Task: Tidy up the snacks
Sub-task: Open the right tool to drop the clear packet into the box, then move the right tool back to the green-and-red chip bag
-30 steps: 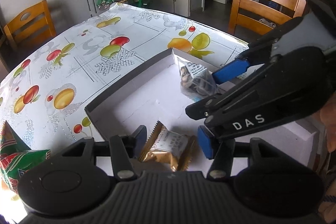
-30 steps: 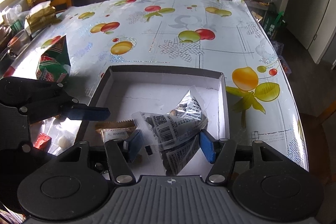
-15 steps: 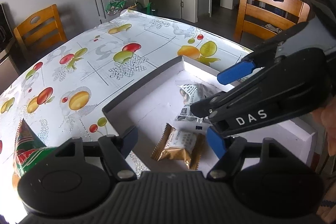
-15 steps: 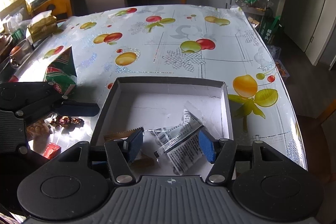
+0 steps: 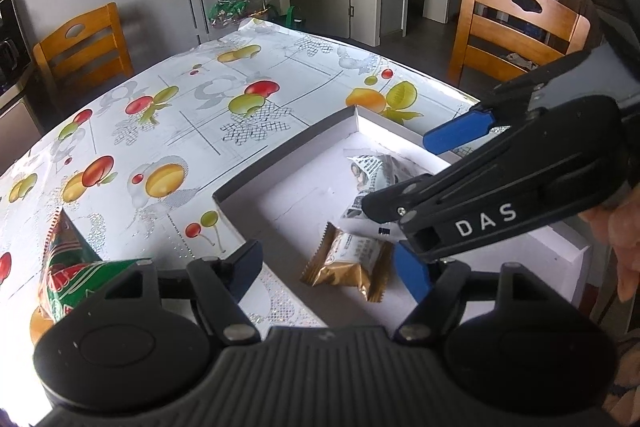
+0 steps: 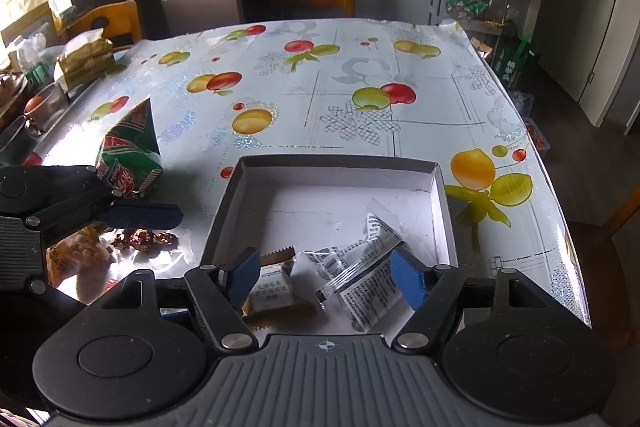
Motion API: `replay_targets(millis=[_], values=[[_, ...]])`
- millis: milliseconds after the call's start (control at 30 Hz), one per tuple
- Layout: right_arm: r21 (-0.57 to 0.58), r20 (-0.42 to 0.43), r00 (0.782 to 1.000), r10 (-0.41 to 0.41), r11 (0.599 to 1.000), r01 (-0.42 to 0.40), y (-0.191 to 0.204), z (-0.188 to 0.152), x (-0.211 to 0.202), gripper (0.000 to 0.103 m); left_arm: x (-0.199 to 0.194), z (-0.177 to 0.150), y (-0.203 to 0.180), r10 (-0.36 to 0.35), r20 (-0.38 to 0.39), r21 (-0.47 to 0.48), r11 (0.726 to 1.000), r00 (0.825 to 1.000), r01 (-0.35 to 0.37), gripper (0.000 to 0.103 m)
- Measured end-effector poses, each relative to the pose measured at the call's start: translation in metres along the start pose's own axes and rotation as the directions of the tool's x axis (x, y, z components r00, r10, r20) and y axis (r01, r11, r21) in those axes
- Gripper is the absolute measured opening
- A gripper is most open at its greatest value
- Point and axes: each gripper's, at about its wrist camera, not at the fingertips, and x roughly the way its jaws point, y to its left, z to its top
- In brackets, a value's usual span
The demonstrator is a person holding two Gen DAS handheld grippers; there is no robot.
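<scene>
Your left gripper (image 5: 328,267) and right gripper (image 6: 324,275) have just been opening; both jaws stand apart, nothing between their pads. The gold foil snack packet (image 5: 352,263) and clear printed pouch (image 6: 360,275) lie in the shallow white cardboard box (image 6: 340,163), near corner. Both look light, crinkly, slippery; pinch them across the middle.

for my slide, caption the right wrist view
Open right gripper above a clear printed snack packet lying in a shallow white cardboard box.
</scene>
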Motion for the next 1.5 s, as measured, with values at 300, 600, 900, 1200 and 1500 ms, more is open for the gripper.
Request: replay_targets(millis=[300, 600, 900, 1200, 1500], values=[[0.021, 0.016, 1.000, -0.002, 1.000, 0.001, 0.009, 0.003, -0.005, 0.084, -0.015, -0.007, 0.012, 0.022, 0.000, -0.030, 0.999, 1.000, -0.022, 0.074], [0.022, 0.022, 0.999, 0.026, 0.999, -0.026, 0.029, 0.010, -0.006, 0.088, -0.042, -0.020, 0.035, 0.059, 0.016, -0.090, 0.994, 0.998, -0.058, 0.080], [-0.015, 0.019, 0.998, 0.060, 0.998, -0.060, 0.059, 0.019, -0.001, 0.091, -0.062, -0.048, 0.065, 0.109, -0.012, -0.159, 0.981, 0.994, -0.110, 0.080], [-0.060, 0.012, 0.996, 0.089, 0.994, -0.088, 0.084, 0.031, 0.004, 0.093, -0.076, -0.070, 0.093, 0.147, -0.034, -0.226, 0.962, 0.989, -0.151, 0.080], [-0.123, 0.007, 0.991, 0.135, 0.983, -0.133, 0.120, 0.049, 0.013, 0.096, -0.081, -0.087, 0.115, 0.174, -0.057, -0.290, 0.939, 0.983, -0.183, 0.080]])
